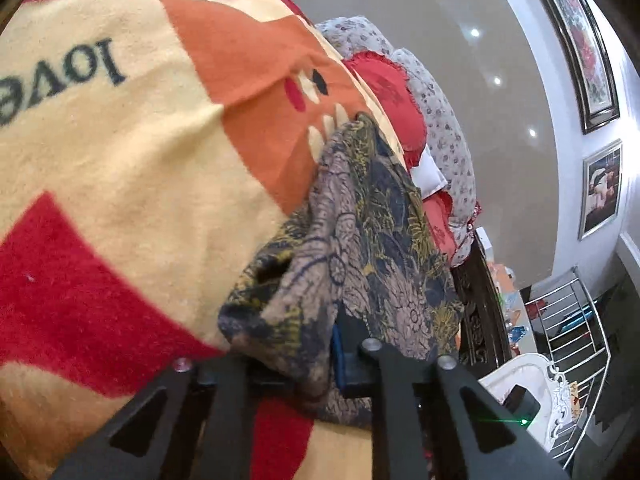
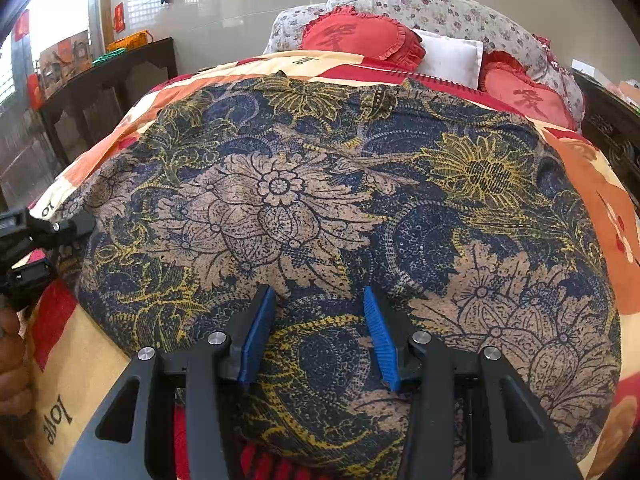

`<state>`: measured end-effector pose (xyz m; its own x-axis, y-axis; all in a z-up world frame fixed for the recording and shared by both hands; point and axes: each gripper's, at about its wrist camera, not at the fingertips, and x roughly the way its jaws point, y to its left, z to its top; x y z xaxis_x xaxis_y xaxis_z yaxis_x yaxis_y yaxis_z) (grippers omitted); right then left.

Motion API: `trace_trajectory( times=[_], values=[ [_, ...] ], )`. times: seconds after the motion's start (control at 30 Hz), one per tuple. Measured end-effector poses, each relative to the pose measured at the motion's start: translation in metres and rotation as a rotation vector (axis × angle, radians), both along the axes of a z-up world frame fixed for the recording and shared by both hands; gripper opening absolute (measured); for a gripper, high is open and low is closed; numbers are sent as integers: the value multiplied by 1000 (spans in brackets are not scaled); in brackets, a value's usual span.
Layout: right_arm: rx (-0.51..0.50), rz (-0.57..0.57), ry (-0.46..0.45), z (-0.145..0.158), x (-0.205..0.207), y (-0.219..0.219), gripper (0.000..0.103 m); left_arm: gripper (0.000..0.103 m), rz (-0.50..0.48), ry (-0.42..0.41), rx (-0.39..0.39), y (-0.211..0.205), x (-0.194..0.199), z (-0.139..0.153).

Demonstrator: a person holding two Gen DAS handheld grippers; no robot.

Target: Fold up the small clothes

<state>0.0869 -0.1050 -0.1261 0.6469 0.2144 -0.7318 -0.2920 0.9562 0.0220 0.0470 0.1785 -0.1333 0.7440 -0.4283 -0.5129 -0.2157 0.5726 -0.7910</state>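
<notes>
A navy, tan and yellow floral garment [image 2: 320, 208] lies spread flat on the red, orange and cream blanket [image 2: 600, 184] of a bed. My right gripper [image 2: 316, 340] is open, its blue pads [image 2: 256, 340] resting on the garment's near part, cloth between them. My left gripper [image 1: 320, 356] is shut on the garment's left edge [image 1: 360, 248], which bunches up over its fingers. It also shows at the left edge of the right wrist view [image 2: 40, 240].
Red heart cushions [image 2: 360, 40], a white pillow [image 2: 452, 56] and floral pillows [image 2: 432, 8] lie at the bed's head. A dark wooden side table [image 2: 112, 76] stands left. A metal rack [image 1: 568, 320] and white furniture [image 1: 532, 384] stand beside the bed.
</notes>
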Motion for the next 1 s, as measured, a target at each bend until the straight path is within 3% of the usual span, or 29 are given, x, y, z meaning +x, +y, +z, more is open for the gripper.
trace_trajectory(
  times=[0.13,0.27,0.4,0.47,0.53,0.73,0.83,1.0],
  values=[
    [-30,-2,-3,0,0,5,57,11,16,-8,102,-10,-1,12],
    [-86,16,99,20,14,16,56,10,5,-81,379,-41,-8,43],
    [91,79,56,90,50,37,57,10,-23,-194,566,-72,-15,73],
    [208,154,133,106,79,58,59,10,-50,-251,621,-86,-17,85],
    [272,235,255,110,112,86,59,11,-81,-282,652,-96,-17,91],
    [176,306,418,112,185,167,59,11,-125,-318,666,-109,-10,99],
    [44,351,490,100,202,201,59,11,-146,-337,687,-115,-12,100],
    [-186,304,457,90,208,225,59,11,-159,-339,675,-115,-13,100]
  ],
)
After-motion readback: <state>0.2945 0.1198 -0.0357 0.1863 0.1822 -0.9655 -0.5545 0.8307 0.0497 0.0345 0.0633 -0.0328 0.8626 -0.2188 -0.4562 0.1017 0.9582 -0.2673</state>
